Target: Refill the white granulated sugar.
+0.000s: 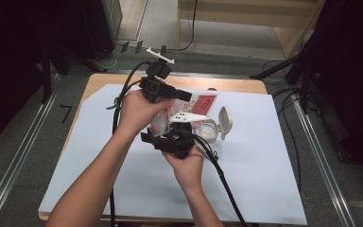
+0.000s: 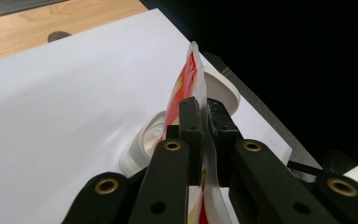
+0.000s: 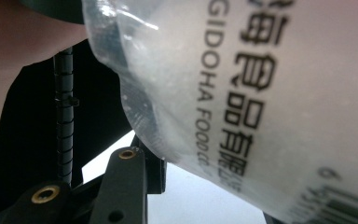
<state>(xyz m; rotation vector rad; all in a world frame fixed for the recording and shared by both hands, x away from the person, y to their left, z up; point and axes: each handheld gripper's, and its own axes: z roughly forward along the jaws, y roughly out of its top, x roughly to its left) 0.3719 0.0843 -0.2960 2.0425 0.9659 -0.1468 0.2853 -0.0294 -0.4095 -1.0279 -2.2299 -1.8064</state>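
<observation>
The left gripper [image 2: 204, 109] has its fingers [image 2: 189, 122] drawn together and clamped on the thin edge of one red and white plastic food pouch [image 2: 186, 81], which rises edge-on between them. In the high view that pouch [image 1: 202, 104] hangs above the middle of the desk [image 1: 99, 80], over a white sheet [image 1: 137, 189] that covers most of the wood, held between the left gripper [image 1: 182, 95] and the right gripper [image 1: 170, 137]. The right gripper's fingers [image 3: 126, 184] stand partly apart at the pouch's lower end, where the clear, printed film [image 3: 261, 93] bulges just above them; whether they press on it cannot be told. On the film, black print reads "GIDOHA FOOD CO" beside a line of Chinese characters, and a barcode with a "6" sits at the corner. One white jar [image 1: 209, 130] lies on the sheet just under the pouch, its single round lid [image 1: 225, 119] flipped open. Two hands, two grippers, one pouch, one jar.
</observation>
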